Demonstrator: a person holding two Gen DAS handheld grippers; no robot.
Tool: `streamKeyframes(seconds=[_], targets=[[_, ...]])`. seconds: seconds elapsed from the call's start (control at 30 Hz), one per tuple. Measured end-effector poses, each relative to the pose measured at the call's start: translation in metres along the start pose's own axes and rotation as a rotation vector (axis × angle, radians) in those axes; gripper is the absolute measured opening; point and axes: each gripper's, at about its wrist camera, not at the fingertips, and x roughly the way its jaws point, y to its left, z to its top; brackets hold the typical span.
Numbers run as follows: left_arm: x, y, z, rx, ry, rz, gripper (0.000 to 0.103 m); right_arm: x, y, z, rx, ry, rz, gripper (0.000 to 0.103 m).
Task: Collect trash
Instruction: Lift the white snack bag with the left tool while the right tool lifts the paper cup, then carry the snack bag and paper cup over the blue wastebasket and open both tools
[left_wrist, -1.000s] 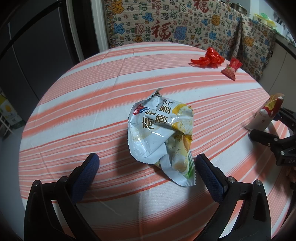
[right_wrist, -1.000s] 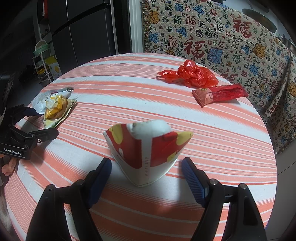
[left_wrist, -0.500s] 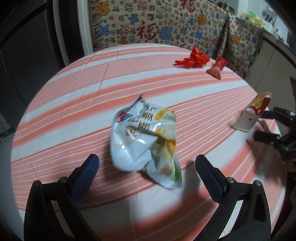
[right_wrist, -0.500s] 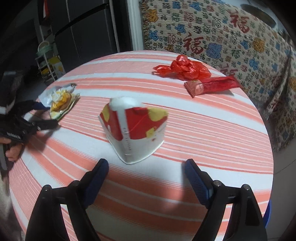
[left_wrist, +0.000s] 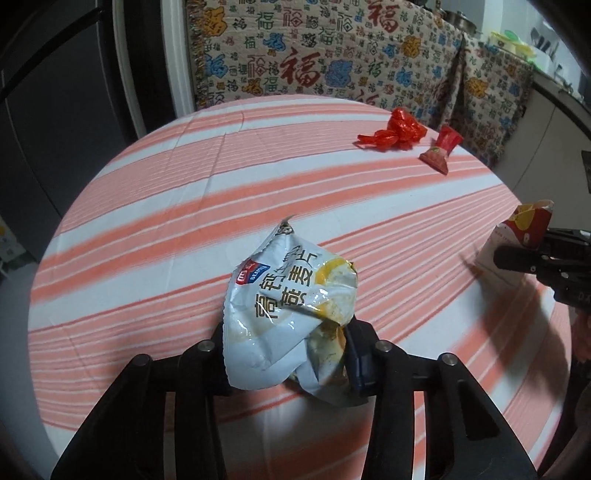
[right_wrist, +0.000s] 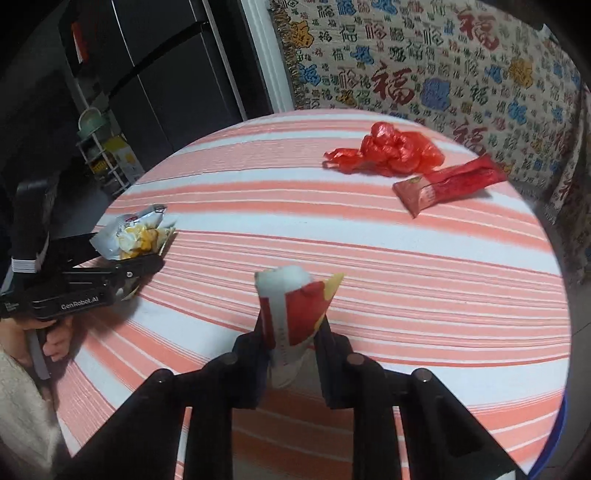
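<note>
Left wrist view: my left tongs (left_wrist: 286, 354) are closing on the crumpled chip bag (left_wrist: 291, 314), right tongs (right_wrist: 291, 347) squeezing the red paper carton (right_wrist: 295, 314). Both still at the counter (right_wrist: 406, 280). Red plastic bag (right_wrist: 388, 153) and red wrapper (right_wrist: 448, 182) remain untouched.

The left gripper (left_wrist: 286, 360) is closing on a crumpled pale-blue snack bag (left_wrist: 291, 314), and its jaws already press the bag from both sides above the striped tablecloth (left_wrist: 166, 229). At two o'clock lie a red plastic bag (left_wrist: 397, 131) and, just beside it, a red wrapper (left_wrist: 441, 149). At three o'clock the right gripper (left_wrist: 535, 254) holds a red-and-white carton (left_wrist: 517, 236).
</note>
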Motion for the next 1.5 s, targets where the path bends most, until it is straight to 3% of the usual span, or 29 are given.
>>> streamKeyframes(seconds=[0.17,0.37,0.63,0.83,1.0,1.2,1.5], targets=[[-0.019,-0.014,-0.002,-0.001,-0.027,-0.053,0.038,-0.03,-0.004,-0.011,0.018,-0.041,0.0,0.022],[-0.04,-0.058,0.013,0.044,-0.073,-0.122,0.037,-0.074,-0.025,-0.025,0.025,-0.068,-0.024,0.022],[-0.043,-0.149,0.031,0.133,-0.071,-0.245,0.036,-0.12,-0.089,-0.053,0.103,-0.078,-0.087,0.022],[-0.037,-0.243,0.06,0.225,-0.068,-0.374,0.036,-0.163,-0.161,-0.077,0.178,-0.093,-0.219,0.022],[-0.022,-0.331,0.084,0.291,-0.05,-0.498,0.036,-0.191,-0.227,-0.103,0.272,-0.078,-0.312,0.022],[0.015,-0.424,0.099,0.348,0.013,-0.581,0.036,-0.2,-0.301,-0.134,0.409,-0.051,-0.352,0.022],[0.078,-0.499,0.096,0.381,0.104,-0.581,0.036,-0.179,-0.366,-0.166,0.51,-0.026,-0.322,0.024]])
